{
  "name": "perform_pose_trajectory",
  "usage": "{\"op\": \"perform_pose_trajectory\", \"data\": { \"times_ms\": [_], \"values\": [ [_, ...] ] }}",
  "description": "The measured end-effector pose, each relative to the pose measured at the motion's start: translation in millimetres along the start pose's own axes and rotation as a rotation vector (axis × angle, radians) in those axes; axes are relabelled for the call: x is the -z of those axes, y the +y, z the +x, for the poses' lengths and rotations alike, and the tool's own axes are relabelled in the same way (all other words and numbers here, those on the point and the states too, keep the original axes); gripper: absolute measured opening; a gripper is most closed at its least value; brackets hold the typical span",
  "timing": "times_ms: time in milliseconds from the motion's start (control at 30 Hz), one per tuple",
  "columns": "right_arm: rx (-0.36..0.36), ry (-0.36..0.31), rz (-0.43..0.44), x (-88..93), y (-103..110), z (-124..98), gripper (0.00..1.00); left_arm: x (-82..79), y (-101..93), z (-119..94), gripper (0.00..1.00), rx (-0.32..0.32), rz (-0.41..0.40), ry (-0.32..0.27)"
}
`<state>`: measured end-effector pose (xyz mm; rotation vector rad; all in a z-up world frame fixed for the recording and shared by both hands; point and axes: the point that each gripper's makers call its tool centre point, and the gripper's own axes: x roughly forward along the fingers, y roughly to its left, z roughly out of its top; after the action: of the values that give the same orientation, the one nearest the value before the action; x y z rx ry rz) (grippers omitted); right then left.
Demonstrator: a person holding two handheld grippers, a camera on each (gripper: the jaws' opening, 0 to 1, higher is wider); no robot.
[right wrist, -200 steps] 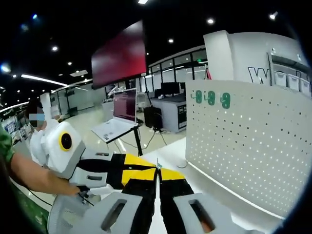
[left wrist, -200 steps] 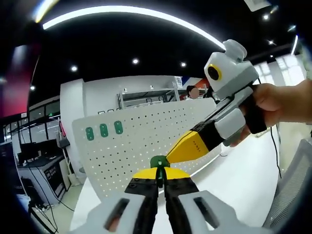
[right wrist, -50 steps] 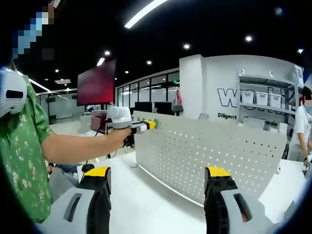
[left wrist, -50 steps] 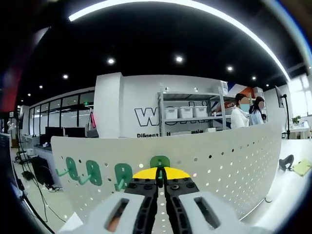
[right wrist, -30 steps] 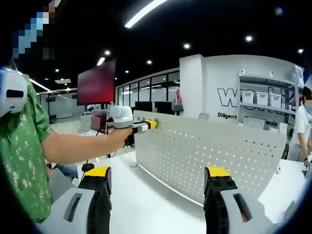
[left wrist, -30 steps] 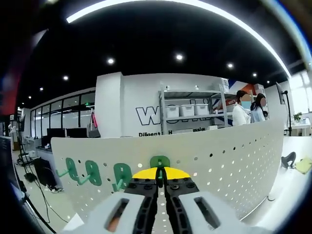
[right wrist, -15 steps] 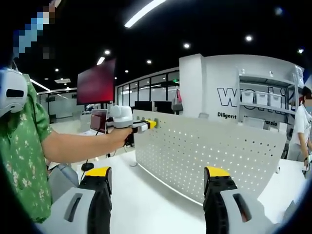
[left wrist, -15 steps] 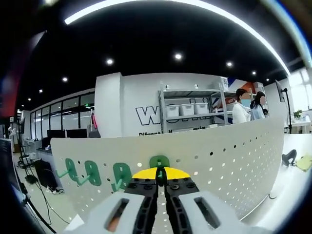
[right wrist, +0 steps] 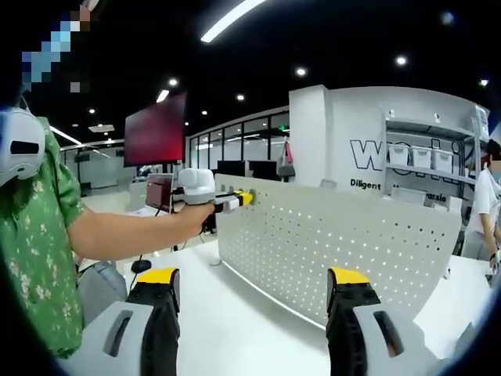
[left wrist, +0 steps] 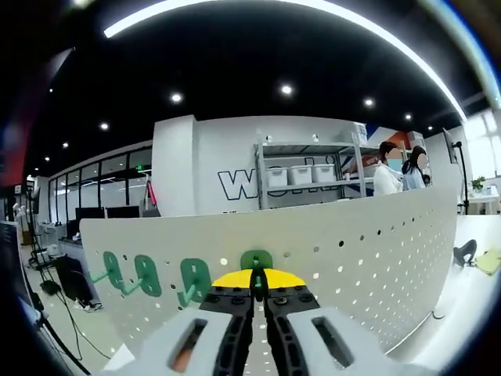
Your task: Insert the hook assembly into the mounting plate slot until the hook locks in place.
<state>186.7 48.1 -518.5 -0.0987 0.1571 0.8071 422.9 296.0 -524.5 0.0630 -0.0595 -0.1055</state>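
Pinching a green hook point(left wrist: 256, 259) against the white pegboard point(left wrist: 376, 251), left gripper point(left wrist: 256, 283) closed at 6 o'clock, right gripper point(right wrist: 252, 291) wide open, empty, above white table point(right wrist: 235, 329), shelving point(left wrist: 305, 176) at 12 o'clock.

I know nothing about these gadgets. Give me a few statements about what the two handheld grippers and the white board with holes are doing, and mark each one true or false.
1. The left gripper is shut on a green plastic hook held against the white perforated pegboard. True.
2. The right gripper is clamped on a hook. False: its jaws stand wide apart with nothing between them.
3. Three other green hooks sit on the pegboard beside the held one. True.
4. The pegboard lies flat on the white table. False: it stands upright.
5. In the right gripper view, a person's hand holds the left gripper at the board's top edge. True.
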Motion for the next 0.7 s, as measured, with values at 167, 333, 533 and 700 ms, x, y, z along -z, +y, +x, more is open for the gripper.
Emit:
{"op": "perform_pose_trajectory", "data": {
  "times_ms": [167, 333, 533, 700],
  "values": [
    [-0.002, 0.000, -0.002, 0.0, 0.3, 0.4, 0.78, -0.2, -0.1, 0.7, 0.03, 0.001, 0.016, -0.001],
    [-0.003, -0.001, -0.003, -0.3, 0.1, 0.3, 0.78, -0.6, -0.6, -0.4, 0.03, 0.001, 0.021, -0.003],
    [-0.004, 0.001, -0.002, 0.9, -0.2, 0.7, 0.78, -0.5, -0.4, 0.1, 0.03, 0.004, 0.014, 0.003],
    [-0.004, 0.004, -0.003, 2.2, -0.7, 2.0, 0.78, -0.5, -2.1, 0.5, 0.03, 0.004, 0.069, 0.018]
  ]
}}
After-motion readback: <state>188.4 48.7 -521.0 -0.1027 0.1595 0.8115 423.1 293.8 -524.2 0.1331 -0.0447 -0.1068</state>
